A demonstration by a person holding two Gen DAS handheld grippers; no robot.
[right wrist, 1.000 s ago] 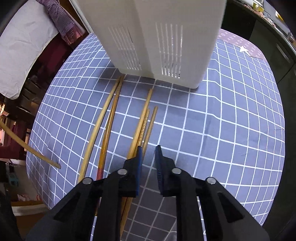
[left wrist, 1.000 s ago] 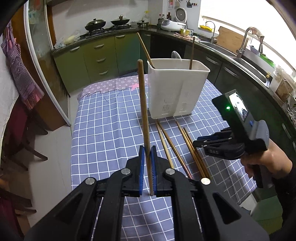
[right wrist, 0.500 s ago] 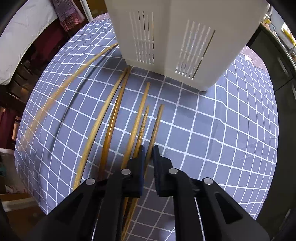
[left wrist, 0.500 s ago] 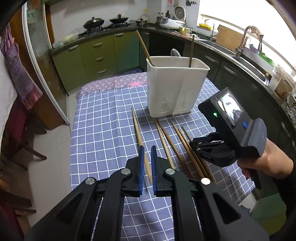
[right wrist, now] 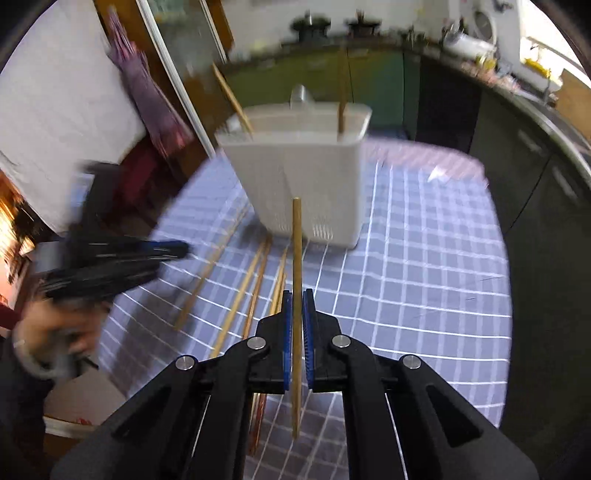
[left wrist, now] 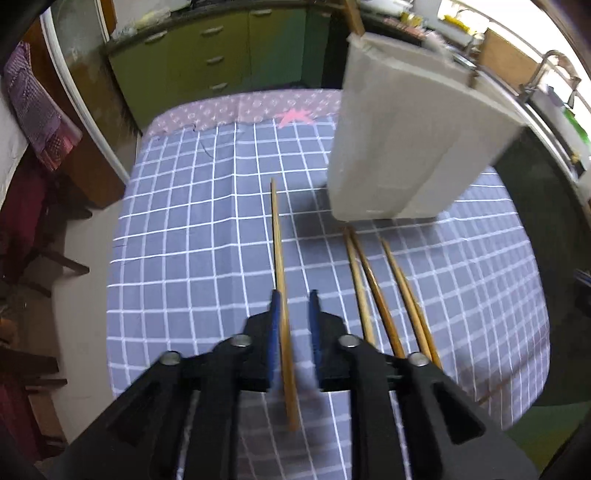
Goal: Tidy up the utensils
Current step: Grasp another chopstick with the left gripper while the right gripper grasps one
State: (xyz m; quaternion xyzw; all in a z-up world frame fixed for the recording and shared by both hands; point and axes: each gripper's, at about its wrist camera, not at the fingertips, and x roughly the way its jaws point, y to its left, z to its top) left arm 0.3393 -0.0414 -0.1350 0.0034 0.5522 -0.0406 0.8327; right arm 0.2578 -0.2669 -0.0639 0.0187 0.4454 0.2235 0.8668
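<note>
One chopstick [right wrist: 296, 258] clamped in right claw [right wrist: 296, 325], pinched low; could swing, miss white holder [right wrist: 299, 177]; left claw [left wrist: 293, 325] parted around loose chopstick [left wrist: 279, 258]; might roll across tabletop [left wrist: 192, 236].

a home kitchen: green cabinets [left wrist: 207, 62] with drawers run along the wall under a dark counter [right wrist: 388, 46], woks [right wrist: 310, 24] sit on a stove, a tap [left wrist: 546, 66] stands by the window, and a checked tablecloth [left wrist: 207, 236] covers the table.
</note>
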